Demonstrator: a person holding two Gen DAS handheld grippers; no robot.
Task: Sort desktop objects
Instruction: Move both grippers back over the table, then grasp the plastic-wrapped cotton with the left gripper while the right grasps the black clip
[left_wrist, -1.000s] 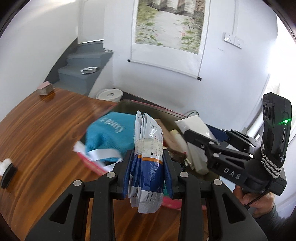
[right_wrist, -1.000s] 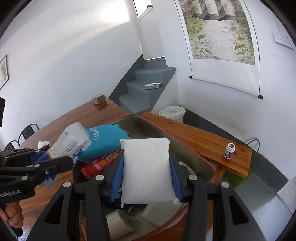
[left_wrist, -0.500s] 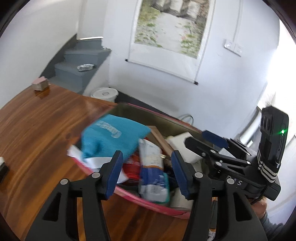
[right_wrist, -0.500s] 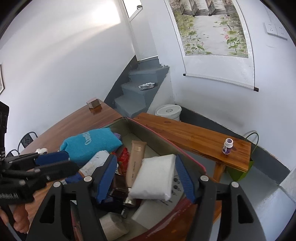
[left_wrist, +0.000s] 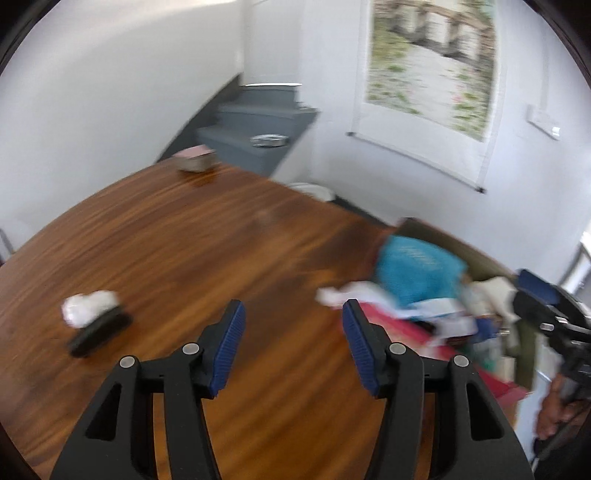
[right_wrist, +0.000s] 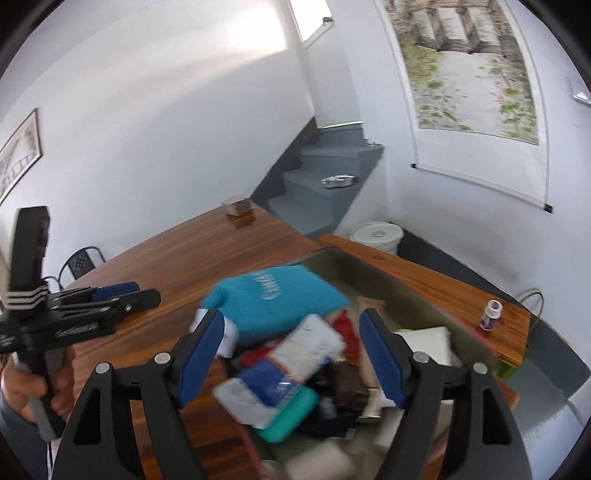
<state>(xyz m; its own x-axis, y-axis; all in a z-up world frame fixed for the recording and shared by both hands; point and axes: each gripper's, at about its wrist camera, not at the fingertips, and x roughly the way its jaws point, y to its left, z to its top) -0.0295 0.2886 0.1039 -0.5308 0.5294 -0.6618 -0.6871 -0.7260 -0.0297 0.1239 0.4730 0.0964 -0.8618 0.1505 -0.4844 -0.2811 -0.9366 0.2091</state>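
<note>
An olive storage box (right_wrist: 373, 275) with a red rim sits at the table's right end, piled with things: a teal cloth (right_wrist: 277, 295), a blue-and-white packet (right_wrist: 295, 363), a teal case (right_wrist: 295, 413) and a white pack (right_wrist: 424, 343). My right gripper (right_wrist: 291, 325) hovers over this pile; its jaws are opening and no pad presses on anything. My left gripper (left_wrist: 292, 314) is open and empty over bare wood, left of the box (left_wrist: 484, 260). On the table to its left lies a black object (left_wrist: 99, 332) with a crumpled white wad (left_wrist: 86, 304) on it.
A small box (left_wrist: 195, 158) stands at the table's far edge. A wooden bench (right_wrist: 424, 277) behind the storage box carries a small purple bottle (right_wrist: 489, 314). A white bucket (right_wrist: 376, 234) sits on the floor by grey stairs. A hand holds each gripper handle.
The left gripper let go of the blue-and-white packet into the box and swung left over the table. The right gripper released the white pack into the box and widened its jaws.
</note>
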